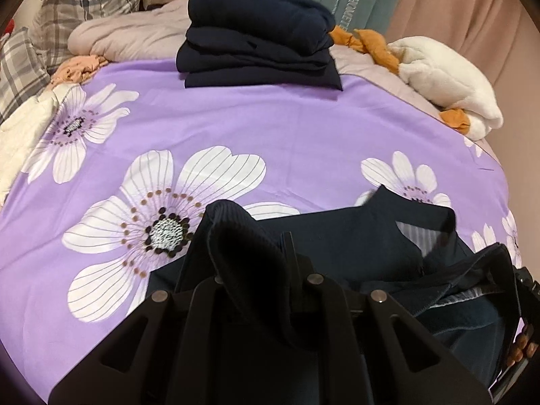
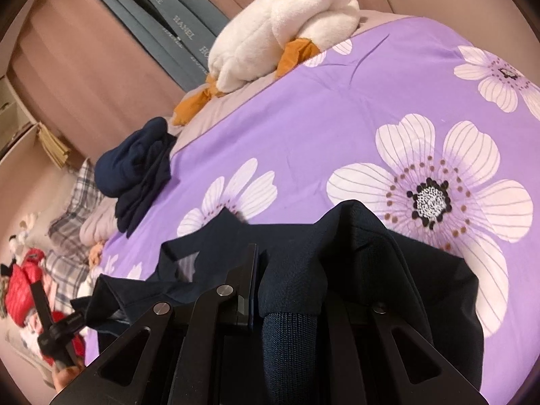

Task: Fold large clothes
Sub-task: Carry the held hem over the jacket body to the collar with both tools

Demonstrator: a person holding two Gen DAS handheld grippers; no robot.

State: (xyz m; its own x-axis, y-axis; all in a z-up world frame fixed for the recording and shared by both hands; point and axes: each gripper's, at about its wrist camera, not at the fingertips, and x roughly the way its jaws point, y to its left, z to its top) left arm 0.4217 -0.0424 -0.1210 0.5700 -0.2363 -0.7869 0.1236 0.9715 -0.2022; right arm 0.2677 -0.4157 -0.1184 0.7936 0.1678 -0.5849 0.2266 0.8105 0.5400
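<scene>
Left tongs [image 1: 256, 260] and right tongs [image 2: 290, 266] clamped on the navy garment [image 1: 354, 236], bunched low over the near bed [image 1: 287, 128]; beyond, a folded stack [image 1: 256, 33]. Risk: uneven pull skewing the fold, ribbed cuff slipping free

Each matte black tool [image 1: 256, 253] has angular slotted arms with round silver screws.

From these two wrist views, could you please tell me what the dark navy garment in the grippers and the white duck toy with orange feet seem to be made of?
The dark navy garment looks like matte knit fabric: a ribbed cuff shows and it drapes softly; the exact fibre is unclear. The white duck toy with orange feet looks like fluffy plush, with a fuzzy, dimpled pile; its feet seem a smoother orange cloth.
</scene>
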